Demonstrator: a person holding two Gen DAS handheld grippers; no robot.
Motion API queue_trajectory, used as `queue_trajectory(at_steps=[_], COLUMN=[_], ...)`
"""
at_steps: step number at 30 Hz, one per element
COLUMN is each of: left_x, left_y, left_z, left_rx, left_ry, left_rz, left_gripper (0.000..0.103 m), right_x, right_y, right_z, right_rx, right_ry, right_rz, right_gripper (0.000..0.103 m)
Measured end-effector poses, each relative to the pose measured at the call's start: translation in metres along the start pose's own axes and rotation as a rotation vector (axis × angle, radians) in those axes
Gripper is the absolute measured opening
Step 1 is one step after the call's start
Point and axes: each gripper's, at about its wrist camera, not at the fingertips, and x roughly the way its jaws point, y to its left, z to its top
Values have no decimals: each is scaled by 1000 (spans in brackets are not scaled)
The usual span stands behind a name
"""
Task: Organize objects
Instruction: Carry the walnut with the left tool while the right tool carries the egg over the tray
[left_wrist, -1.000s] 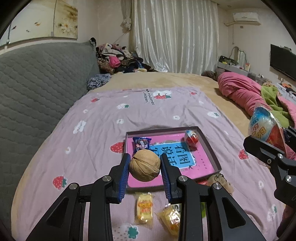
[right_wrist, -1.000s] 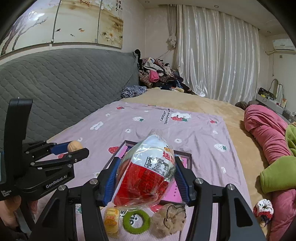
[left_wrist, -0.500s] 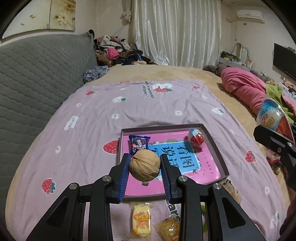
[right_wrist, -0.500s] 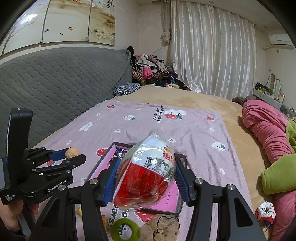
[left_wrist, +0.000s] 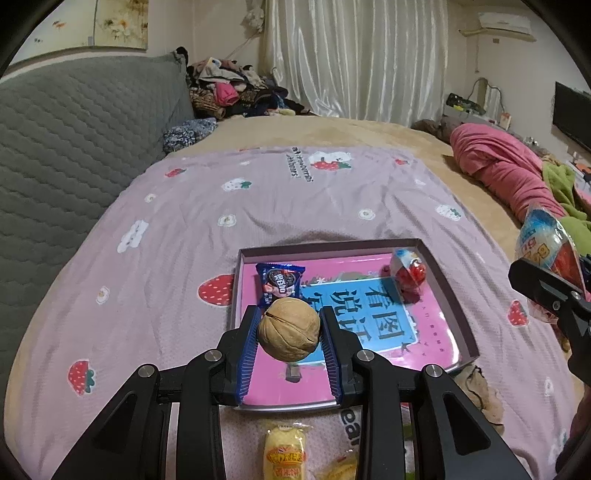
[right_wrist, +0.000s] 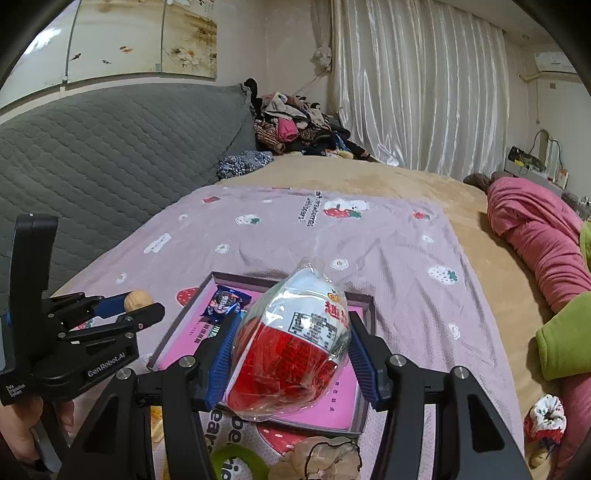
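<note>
My left gripper (left_wrist: 289, 328) is shut on a brown walnut (left_wrist: 289, 329), held above the near part of a shallow box (left_wrist: 460, 314) with a pink printed floor. In the box lie a blue cookie packet (left_wrist: 280, 282) at the far left and a red-and-white wrapped egg toy (left_wrist: 408, 271) at the far right. My right gripper (right_wrist: 291, 350) is shut on a larger red-and-white egg toy in clear wrap (right_wrist: 291, 350), above the box (right_wrist: 364, 410). The left gripper with the walnut (right_wrist: 137, 300) shows at the left of the right wrist view.
The box sits on a lilac strawberry-print sheet (left_wrist: 295, 199). Yellow snack packets (left_wrist: 284, 452), a green ring (right_wrist: 236, 463) and a beige scrunchie (right_wrist: 321, 458) lie in front of the box. A grey headboard (left_wrist: 74, 147) is left, pink bedding (left_wrist: 506, 173) right.
Both grippers moved forward and lower toward the box, which now looks larger and nearer in each view. Their holds on the walnut and the egg toy are unchanged.
</note>
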Motion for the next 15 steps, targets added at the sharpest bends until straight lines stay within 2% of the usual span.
queue_trajectory(at_steps=[15], left_x=[53], left_y=[14], left_z=[-7], left_rx=[-26], left_ry=[26], left_rz=[20], left_gripper=[34], right_x=[50], right_y=[-21], right_z=[-10], right_rx=[56], right_ry=[52], right_rz=[10], right_gripper=[57])
